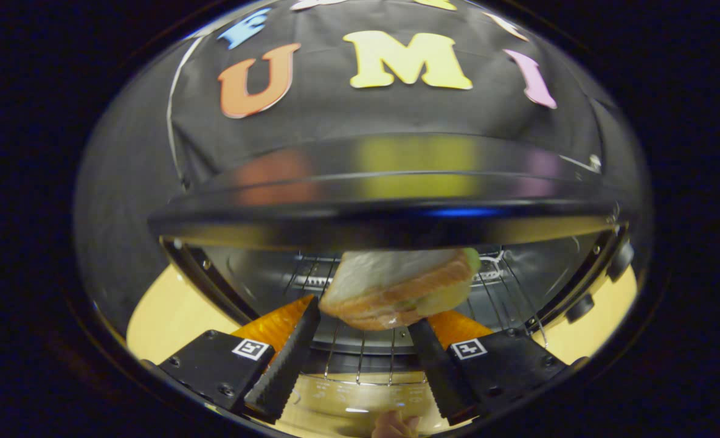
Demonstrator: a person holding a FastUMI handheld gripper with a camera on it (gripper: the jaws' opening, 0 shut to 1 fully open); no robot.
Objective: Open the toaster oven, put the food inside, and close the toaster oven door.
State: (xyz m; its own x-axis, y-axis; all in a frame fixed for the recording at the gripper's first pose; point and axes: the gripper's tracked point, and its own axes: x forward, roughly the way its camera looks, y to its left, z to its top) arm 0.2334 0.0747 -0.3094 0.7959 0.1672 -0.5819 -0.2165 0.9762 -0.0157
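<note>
The toaster oven (384,213) stands open just ahead of me, its shiny top edge across the middle of the gripper view. Its glass door (348,404) is folded down flat beneath my fingers. A wire rack (360,356) lies inside the cavity. A sandwich (396,283) of white bread with orange and green filling hangs tilted over the rack at the oven mouth. My gripper (365,316) is shut on the sandwich's near end, one black ribbed fingertip (302,331) at each side. The sandwich's far edge is hidden behind the oven's top lip.
The oven sits on a yellow tabletop (165,316). Black knobs (579,307) line the oven's right side. A person's fingers (393,426) show below the door glass, between my fingers. Black cloth wall rises behind the oven.
</note>
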